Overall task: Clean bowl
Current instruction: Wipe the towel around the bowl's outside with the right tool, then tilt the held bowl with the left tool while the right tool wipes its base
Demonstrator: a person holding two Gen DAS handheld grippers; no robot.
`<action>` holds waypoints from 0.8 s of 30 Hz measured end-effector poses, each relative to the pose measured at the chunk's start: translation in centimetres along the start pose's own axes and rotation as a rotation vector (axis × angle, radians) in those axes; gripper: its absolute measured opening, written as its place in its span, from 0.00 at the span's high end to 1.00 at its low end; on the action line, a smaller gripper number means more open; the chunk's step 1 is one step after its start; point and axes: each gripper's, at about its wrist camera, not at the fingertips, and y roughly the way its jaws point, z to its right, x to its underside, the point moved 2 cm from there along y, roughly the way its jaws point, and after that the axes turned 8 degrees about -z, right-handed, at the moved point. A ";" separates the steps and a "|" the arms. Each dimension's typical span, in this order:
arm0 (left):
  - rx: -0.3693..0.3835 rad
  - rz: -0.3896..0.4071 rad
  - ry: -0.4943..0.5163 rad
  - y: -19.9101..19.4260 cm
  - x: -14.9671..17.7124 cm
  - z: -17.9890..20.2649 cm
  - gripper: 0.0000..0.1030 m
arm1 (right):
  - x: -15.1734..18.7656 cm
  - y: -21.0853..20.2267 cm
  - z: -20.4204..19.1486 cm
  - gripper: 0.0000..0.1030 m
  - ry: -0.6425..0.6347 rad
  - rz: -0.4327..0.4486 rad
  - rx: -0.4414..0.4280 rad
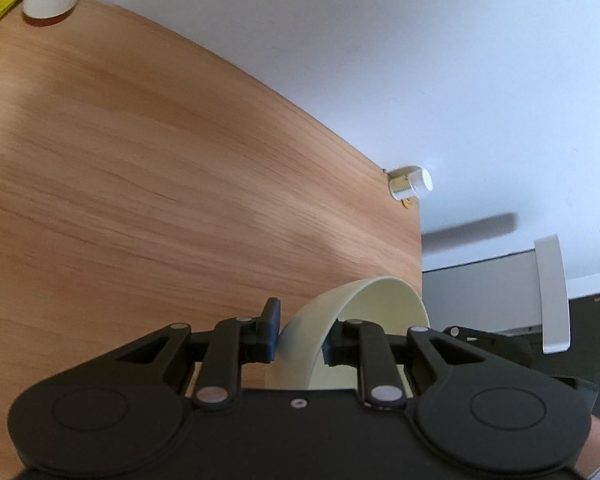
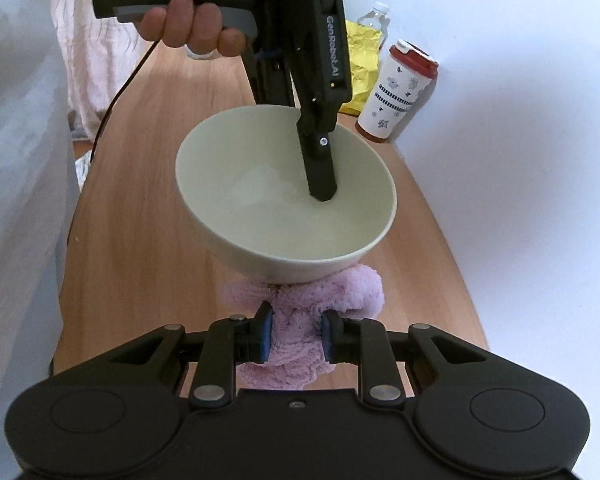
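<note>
A pale green bowl [image 2: 260,208] is held tilted above the wooden table [image 2: 140,240]. My left gripper [image 2: 320,184] is shut on the bowl's far rim, one finger inside the bowl. In the left wrist view the bowl's wall [image 1: 332,320] sits pinched between the fingers of the left gripper [image 1: 302,336]. My right gripper [image 2: 296,336] is shut on a pink fluffy cloth [image 2: 324,292], which lies bunched just under the bowl's near side and touches its bottom.
A white cup with a red lid [image 2: 396,92] stands at the table's far right by the wall, with yellow packaging [image 2: 360,68] and a clear bottle [image 2: 374,20] behind it. A small white-capped bottle [image 1: 410,183] lies at the table's edge. The table's right edge meets a white wall.
</note>
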 end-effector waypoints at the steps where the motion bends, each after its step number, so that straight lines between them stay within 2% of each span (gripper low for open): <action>1: 0.005 0.005 -0.013 -0.1 0.0 -0.2 0.82 | 0.0 0.1 0.0 0.74 0.016 0.005 -0.002; 6: 0.024 0.073 -0.064 -0.7 -0.1 -0.6 0.82 | -0.1 0.2 1.0 0.74 0.159 0.043 0.002; 12: 0.030 0.133 -0.088 -1.1 -0.6 -0.3 0.83 | -0.5 -1.3 1.7 0.74 0.264 0.081 0.029; 19: 0.042 0.158 -0.064 -1.6 -0.5 0.3 0.84 | -0.6 -3.1 1.3 0.74 0.326 0.112 0.080; 24: 0.038 0.153 -0.073 -1.8 -0.1 0.1 0.84 | 0.2 -3.5 0.8 0.74 0.376 0.123 0.084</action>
